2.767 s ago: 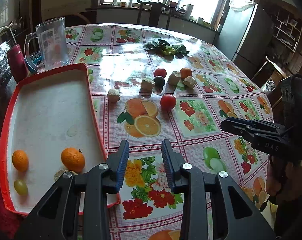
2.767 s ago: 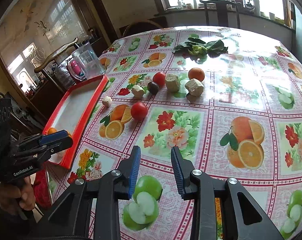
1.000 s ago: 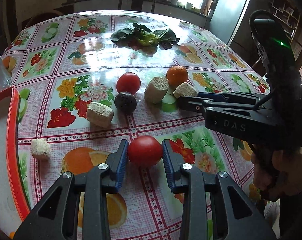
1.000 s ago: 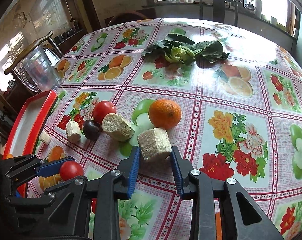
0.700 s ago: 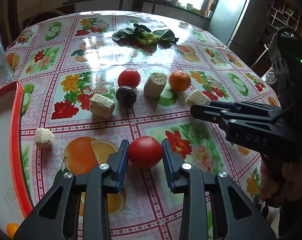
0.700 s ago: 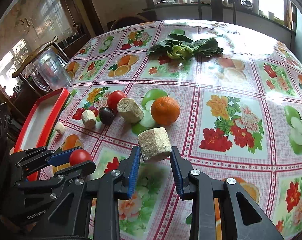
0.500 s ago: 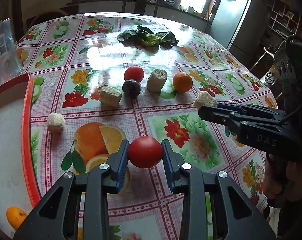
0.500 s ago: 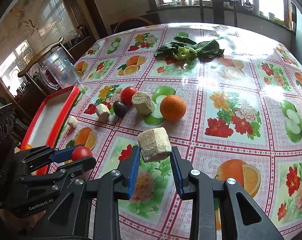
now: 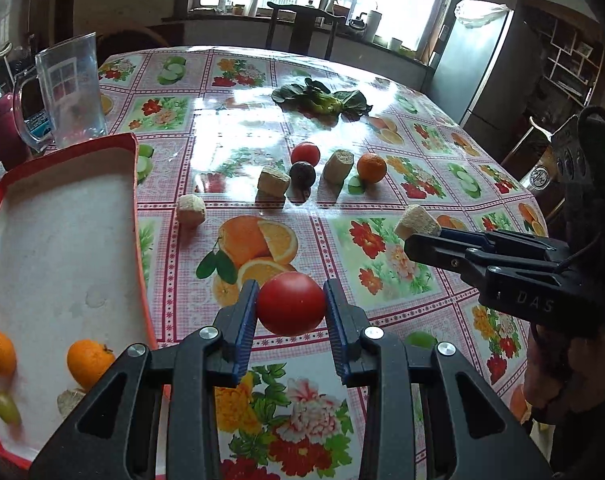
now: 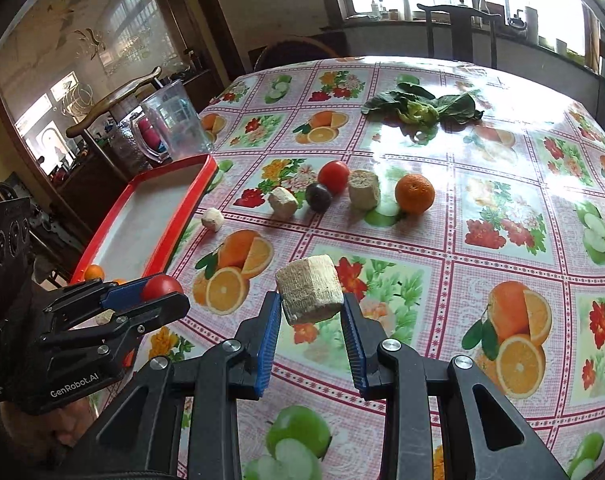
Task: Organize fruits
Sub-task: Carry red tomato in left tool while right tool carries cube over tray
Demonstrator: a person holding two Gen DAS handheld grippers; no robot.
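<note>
Two claws hang above the desk as we sort fruit: our left claw (image 9: 290, 307) grips a red tomato (image 9: 291, 303) just off the red tray's (image 9: 136, 216) right rim, our right claw (image 10: 310, 316) clamps a pale cut chunk (image 10: 308, 294) over the flowered cloth. Two oranges (image 9: 89, 362) and a grape (image 9: 5, 407) lie at the tray's near end; an orange (image 10: 414, 194), a second tomato (image 10: 333, 176) and a plum (image 10: 318, 197) wait mid-desk.
</note>
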